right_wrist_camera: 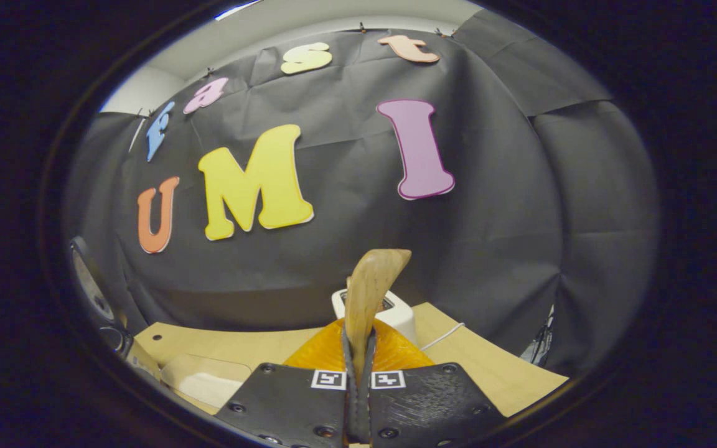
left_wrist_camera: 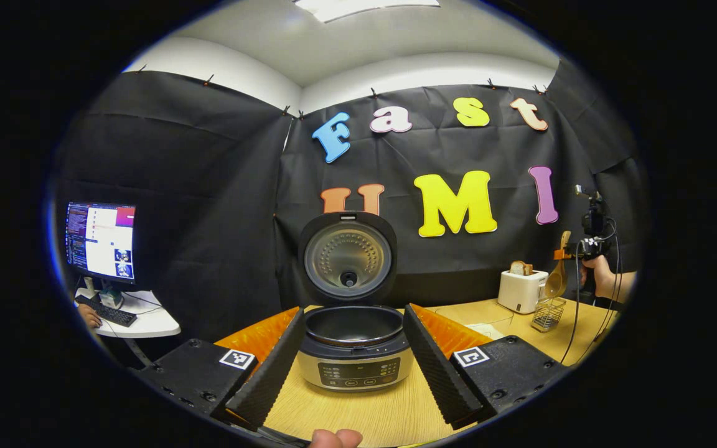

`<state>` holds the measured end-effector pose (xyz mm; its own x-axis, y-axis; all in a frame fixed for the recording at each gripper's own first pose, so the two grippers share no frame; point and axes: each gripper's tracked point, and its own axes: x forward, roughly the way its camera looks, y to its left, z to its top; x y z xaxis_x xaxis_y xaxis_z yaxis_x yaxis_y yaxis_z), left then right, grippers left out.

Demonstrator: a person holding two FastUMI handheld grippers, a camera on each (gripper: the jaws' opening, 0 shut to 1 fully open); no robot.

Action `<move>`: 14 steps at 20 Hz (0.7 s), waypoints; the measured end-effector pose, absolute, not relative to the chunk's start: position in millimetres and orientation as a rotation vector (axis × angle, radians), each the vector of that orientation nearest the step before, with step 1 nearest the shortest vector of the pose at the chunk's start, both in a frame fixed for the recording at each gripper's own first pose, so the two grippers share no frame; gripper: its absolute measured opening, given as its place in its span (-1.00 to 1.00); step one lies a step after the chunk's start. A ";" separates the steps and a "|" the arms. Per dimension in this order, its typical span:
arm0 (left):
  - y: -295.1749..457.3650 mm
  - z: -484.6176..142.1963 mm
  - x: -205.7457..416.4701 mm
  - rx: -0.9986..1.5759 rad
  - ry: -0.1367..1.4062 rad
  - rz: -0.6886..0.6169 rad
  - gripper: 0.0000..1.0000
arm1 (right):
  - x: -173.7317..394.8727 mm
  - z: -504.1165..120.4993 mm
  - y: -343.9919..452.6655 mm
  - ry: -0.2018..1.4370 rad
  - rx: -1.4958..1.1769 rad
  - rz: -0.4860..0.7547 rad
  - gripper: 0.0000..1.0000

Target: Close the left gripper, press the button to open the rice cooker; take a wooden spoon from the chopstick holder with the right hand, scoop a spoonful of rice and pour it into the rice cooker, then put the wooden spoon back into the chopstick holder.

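The rice cooker [left_wrist_camera: 355, 364] stands open on the table, its lid [left_wrist_camera: 347, 255] upright and the dark inner pot [left_wrist_camera: 353, 325] bare. My left gripper [left_wrist_camera: 354, 310] is open, one finger on each side of the cooker. At the far right a hand holds my right gripper [left_wrist_camera: 587, 247], shut on the wooden spoon [left_wrist_camera: 556, 280]. The spoon hangs bowl-down just over the wire chopstick holder [left_wrist_camera: 548, 313]. In the right gripper view the spoon handle [right_wrist_camera: 371, 286] rises from my shut right gripper [right_wrist_camera: 358, 351].
A white toaster [left_wrist_camera: 522, 290] [right_wrist_camera: 396, 314] with bread stands by the holder at the back wall. A pale shallow container [right_wrist_camera: 206, 376] lies on the table [left_wrist_camera: 365, 414] left of my right gripper. A desk with a monitor [left_wrist_camera: 101, 240] stands at the left.
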<state>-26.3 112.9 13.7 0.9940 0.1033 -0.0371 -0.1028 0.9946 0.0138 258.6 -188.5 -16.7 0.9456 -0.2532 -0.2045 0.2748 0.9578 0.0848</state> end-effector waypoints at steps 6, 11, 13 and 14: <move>116.6 10.3 -25.4 0.005 0.045 0.110 0.99 | 263.3 -56.0 -197.1 0.224 0.094 -0.296 -1.00; 119.3 10.7 -26.4 -0.001 0.048 0.113 0.99 | 263.5 -83.6 -197.6 0.263 0.127 -0.304 -0.99; 117.5 11.8 -26.4 -0.007 0.044 0.109 0.99 | 260.9 -92.3 -201.0 0.269 0.133 -0.315 -0.99; 117.2 11.0 -26.1 -0.008 0.046 0.108 0.99 | 257.2 -96.6 -202.8 0.278 0.137 -0.320 -0.96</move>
<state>-26.1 117.2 11.0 0.9931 0.1077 -0.0463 -0.1081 0.9941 -0.0056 257.2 -202.8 -96.6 0.9118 -0.2906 -0.2902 0.3282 0.9404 0.0892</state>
